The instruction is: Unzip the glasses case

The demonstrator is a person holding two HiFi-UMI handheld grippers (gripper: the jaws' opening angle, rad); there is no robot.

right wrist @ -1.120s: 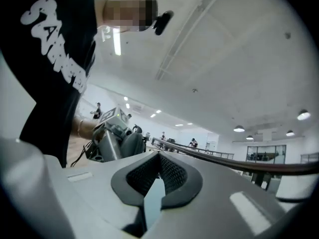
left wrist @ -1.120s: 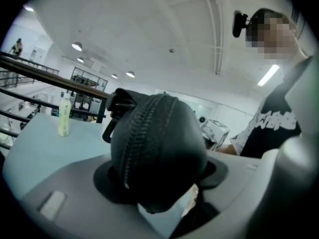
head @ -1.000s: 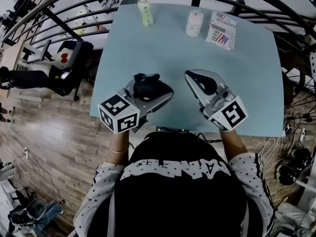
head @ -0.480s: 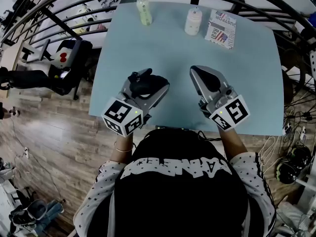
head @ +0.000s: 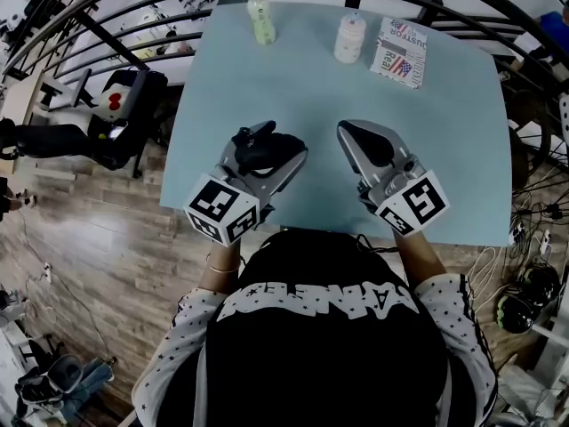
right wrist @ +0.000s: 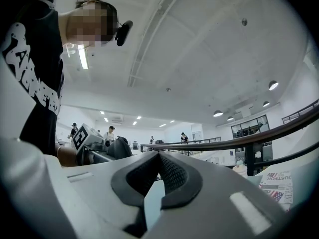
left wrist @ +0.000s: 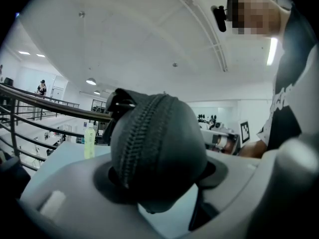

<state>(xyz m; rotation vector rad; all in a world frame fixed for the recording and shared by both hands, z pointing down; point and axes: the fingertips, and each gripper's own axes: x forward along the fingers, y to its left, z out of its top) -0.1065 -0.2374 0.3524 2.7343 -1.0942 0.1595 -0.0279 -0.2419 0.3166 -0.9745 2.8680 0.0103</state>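
One pale blue desk (head: 311,87) fills the middle of the head view, and every place below is given from it. At its near edge stands the person, whose black top with white lettering (head: 320,301) and star-dotted sleeves take up the lower part of that view.

Both grippers are held over the near half of the desk, their marker cubes hanging back past the near edge. The left gripper (head: 260,147) is over the near left part. Its fingers (left wrist: 65,193) are spread round a black glasses case (left wrist: 157,148) and press on it from both sides, so the case is clamped between them above the desk's surface. The case's rounded end faces the left gripper view's camera, with the closed zip running up over its curve. A small dark tab sticks out at the case's upper left; whether it is the zip pull cannot be told.

The right gripper (head: 348,132) is over the near middle of the desk, well apart from the case. Its fingers (right wrist: 179,176) are closed pad against pad with nothing between them.

Along the desk's far edge lie three smaller things: a printed packet (head: 400,53) towards the far right, a white bottle (head: 349,38) just left of it, and a pale green bottle (head: 260,18) further left.
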